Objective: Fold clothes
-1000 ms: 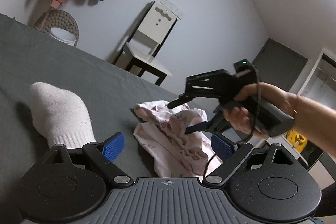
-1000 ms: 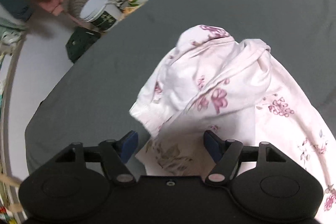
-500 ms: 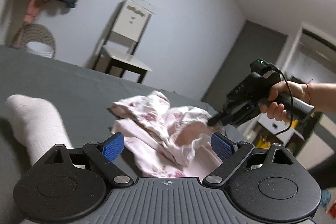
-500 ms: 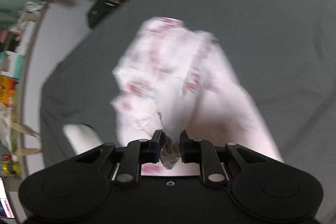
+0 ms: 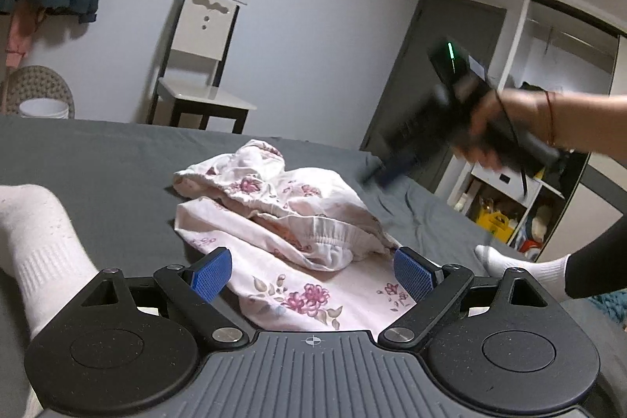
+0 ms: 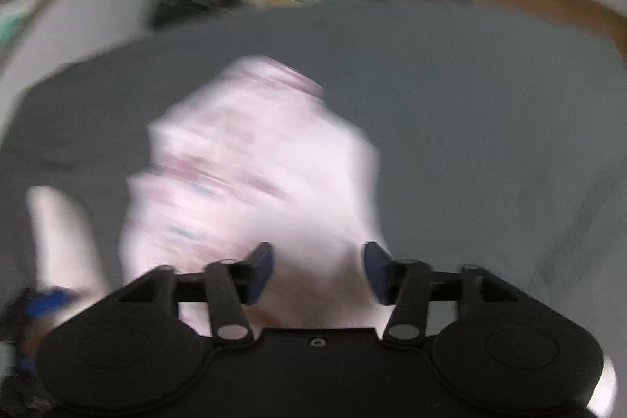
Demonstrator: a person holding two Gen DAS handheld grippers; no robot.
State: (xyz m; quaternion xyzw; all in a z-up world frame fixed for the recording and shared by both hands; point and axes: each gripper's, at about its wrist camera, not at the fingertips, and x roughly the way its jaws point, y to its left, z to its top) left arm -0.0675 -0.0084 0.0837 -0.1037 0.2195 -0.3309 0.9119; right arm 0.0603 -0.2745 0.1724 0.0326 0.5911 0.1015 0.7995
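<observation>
Centrally, floral pink garment [image 5: 282,218] lies bunched on grey bed [image 5: 98,159], unfolded. Left gripper [image 5: 313,271] jaws wide, straddling hem; right gripper [image 6: 317,271] at 2 o'clock, jaws apart, empty.

No text, brand or number can be read in either view. The shelf items [image 5: 505,218] at the right of the left wrist view are too small, and the right wrist view is blurred.
</observation>
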